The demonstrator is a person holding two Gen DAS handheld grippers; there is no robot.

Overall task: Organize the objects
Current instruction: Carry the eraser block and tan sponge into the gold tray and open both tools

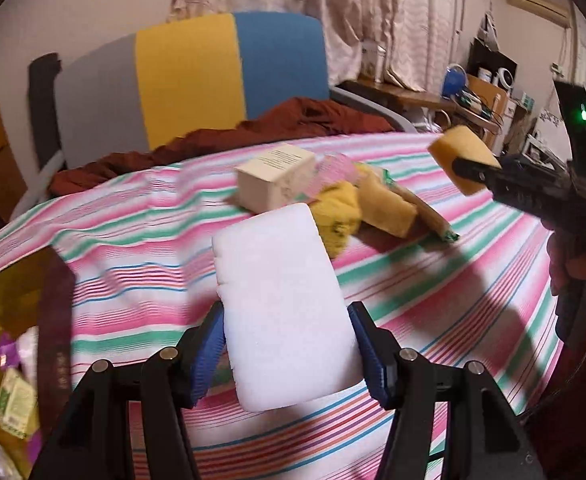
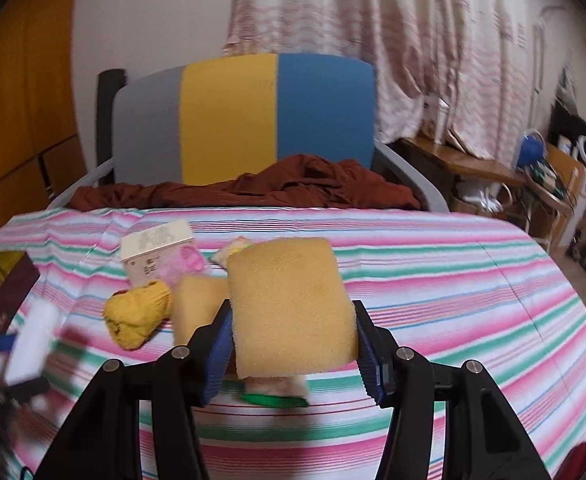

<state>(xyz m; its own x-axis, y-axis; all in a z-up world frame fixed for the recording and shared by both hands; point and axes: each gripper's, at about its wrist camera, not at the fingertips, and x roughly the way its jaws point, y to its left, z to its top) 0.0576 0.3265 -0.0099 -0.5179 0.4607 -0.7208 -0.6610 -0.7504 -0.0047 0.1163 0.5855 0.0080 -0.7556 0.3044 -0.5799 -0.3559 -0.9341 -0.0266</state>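
Note:
My left gripper (image 1: 287, 354) is shut on a white sponge block (image 1: 281, 300) and holds it above the striped cloth (image 1: 133, 248). My right gripper (image 2: 291, 352) is shut on a yellow sponge (image 2: 289, 304); it also shows in the left wrist view (image 1: 463, 160), raised at the right. On the cloth lie a cream box (image 1: 275, 178), a yellow knit item (image 1: 335, 216), another yellow sponge (image 1: 385, 204) and a green-tipped packet (image 1: 433, 220). The white block also shows blurred in the right wrist view (image 2: 33, 340).
A container at the table's left edge (image 1: 9, 392) holds packets and a bottle. A grey, yellow and blue chair (image 1: 189, 80) with a dark red cloth (image 1: 253, 128) stands behind the table. Cluttered shelves (image 1: 489, 96) are at the right.

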